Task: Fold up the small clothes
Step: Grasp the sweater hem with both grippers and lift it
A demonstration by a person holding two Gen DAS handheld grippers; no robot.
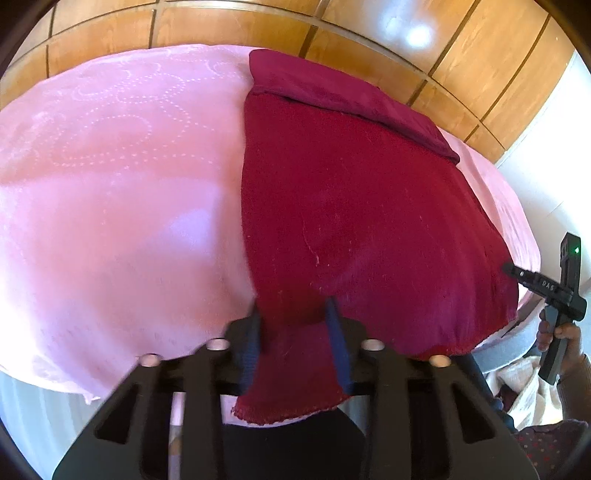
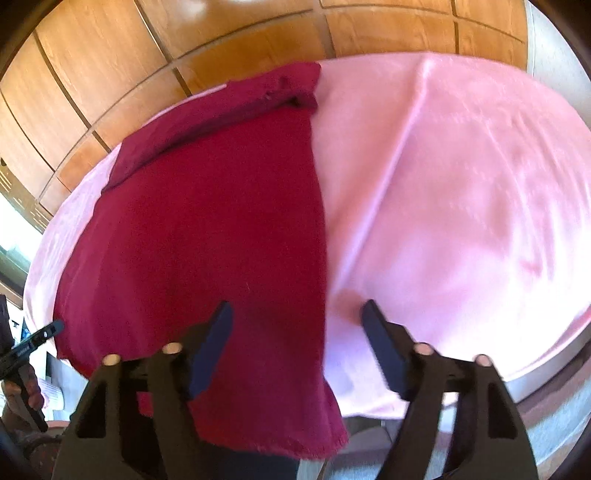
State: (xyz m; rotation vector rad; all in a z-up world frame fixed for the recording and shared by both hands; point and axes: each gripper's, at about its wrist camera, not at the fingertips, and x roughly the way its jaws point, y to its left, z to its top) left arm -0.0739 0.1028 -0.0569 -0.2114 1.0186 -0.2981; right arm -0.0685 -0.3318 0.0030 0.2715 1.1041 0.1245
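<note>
A dark red knitted garment lies flat on a pink blanket, its far end folded over into a band. My left gripper sits at the garment's near left corner. Red cloth fills the narrow gap between its blue pads, and the corner hangs over the table edge below. In the right wrist view my right gripper stands open astride the garment's near right edge. One finger is over the red cloth and the other is over the blanket.
The blanket covers a round table whose rim shows at the near right. A wooden panelled wall stands close behind. The right gripper's body and a hand show at the garment's right side, with other fabric below.
</note>
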